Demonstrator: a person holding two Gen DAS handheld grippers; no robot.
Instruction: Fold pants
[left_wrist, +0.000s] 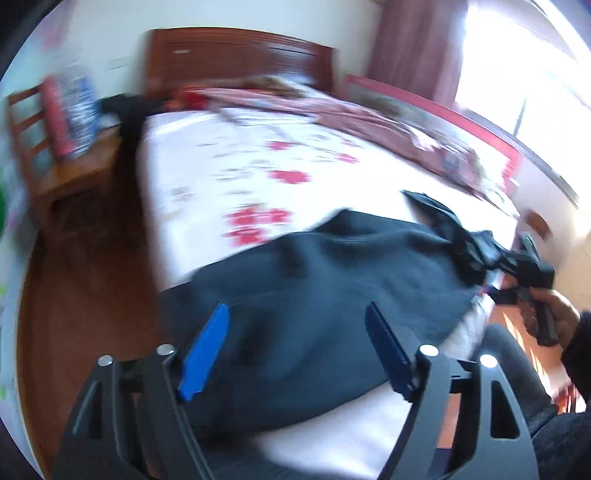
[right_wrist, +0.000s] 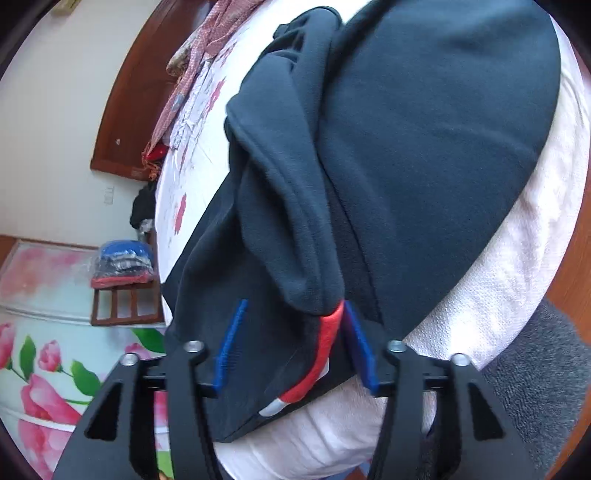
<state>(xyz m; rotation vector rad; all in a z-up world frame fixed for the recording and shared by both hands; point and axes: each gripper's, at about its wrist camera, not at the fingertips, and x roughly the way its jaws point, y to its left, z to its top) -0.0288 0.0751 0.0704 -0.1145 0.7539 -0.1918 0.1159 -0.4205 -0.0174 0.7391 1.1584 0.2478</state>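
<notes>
Dark navy pants lie across the near end of a bed with a white sheet printed with red flowers. My left gripper is open and empty, just above the pants' near part. In the right wrist view the pants have a bunched fold with a red and white stripe. My right gripper stands open around that bunched edge, the cloth lying between the blue pads. The right gripper also shows in the left wrist view, at the pants' far right corner.
A wooden headboard and a reddish patterned blanket are at the bed's far end. A wooden chair with stacked clothes stands left of the bed. Wooden floor runs alongside. A window is at the right.
</notes>
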